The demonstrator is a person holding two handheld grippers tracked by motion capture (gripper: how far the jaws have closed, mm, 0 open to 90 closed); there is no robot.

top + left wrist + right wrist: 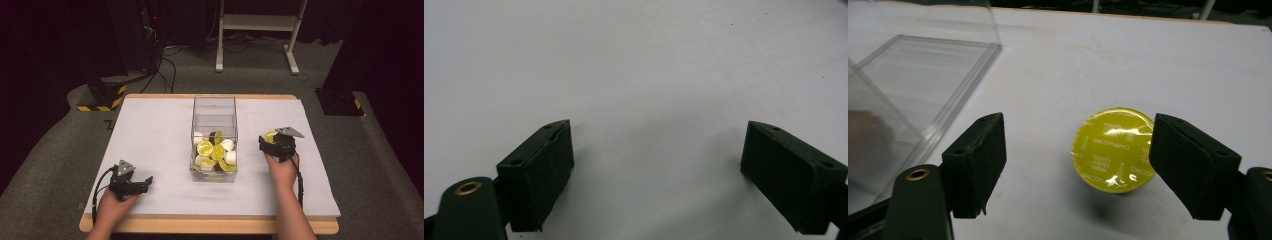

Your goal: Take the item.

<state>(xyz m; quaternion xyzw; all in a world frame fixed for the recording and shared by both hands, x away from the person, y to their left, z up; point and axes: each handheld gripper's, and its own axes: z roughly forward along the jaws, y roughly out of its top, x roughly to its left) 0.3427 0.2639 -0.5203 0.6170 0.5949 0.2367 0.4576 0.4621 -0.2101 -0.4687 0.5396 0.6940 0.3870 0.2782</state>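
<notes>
A yellow-lidded coffee capsule (1113,148) stands upright on the white table between the jaws of my right gripper (1078,165). The left jaw stands well clear of it and the right jaw is at its edge, so the gripper is open. From above, the capsule (270,136) shows at the tip of the right gripper (270,142), right of a clear plastic box (214,107) holding several yellow-lidded and white capsules (215,151). My left gripper (145,182) rests at the table's front left. Its jaws (656,170) stand wide apart over bare table, nothing between them.
The clear box's wall (923,95) rises to the left of the right gripper. The white table top (150,135) ends in a wooden front edge (210,225). Behind the table stand a white frame (257,30) and black equipment with cables (150,45).
</notes>
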